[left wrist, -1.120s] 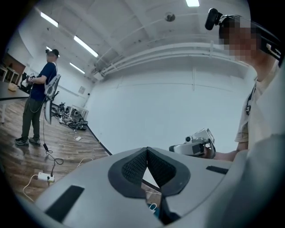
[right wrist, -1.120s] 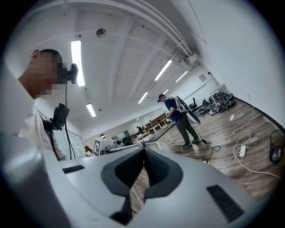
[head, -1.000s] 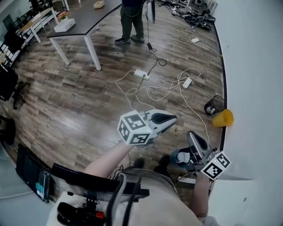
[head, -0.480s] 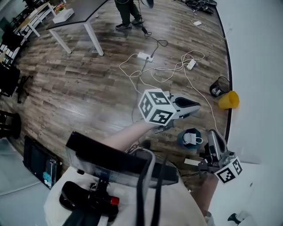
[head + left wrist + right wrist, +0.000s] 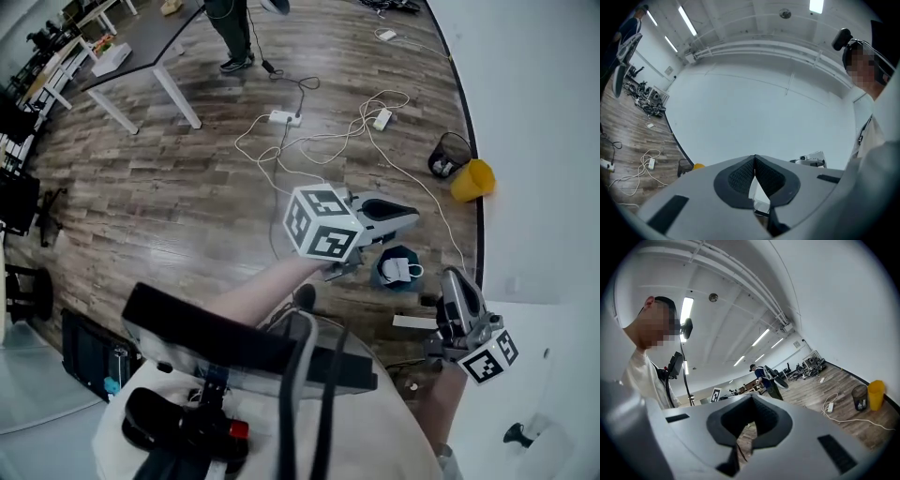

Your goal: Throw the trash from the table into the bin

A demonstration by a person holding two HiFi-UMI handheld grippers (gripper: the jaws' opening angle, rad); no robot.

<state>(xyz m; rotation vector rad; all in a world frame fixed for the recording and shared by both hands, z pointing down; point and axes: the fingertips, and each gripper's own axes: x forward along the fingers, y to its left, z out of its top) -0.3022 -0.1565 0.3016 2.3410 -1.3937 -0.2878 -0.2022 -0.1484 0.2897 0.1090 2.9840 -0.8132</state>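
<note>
Bin [image 5: 450, 155] has drifted upward in the head view.

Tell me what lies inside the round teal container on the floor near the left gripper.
A white item lies in the teal container; it is too small to identify. Anything beneath it is covered.

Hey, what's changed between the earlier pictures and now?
In the head view the left gripper has swung up and right, and the right gripper has shifted right toward the wall. The yellow bin and the table have slid up the frame as the view shifts. Both grippers stay shut and empty.
</note>
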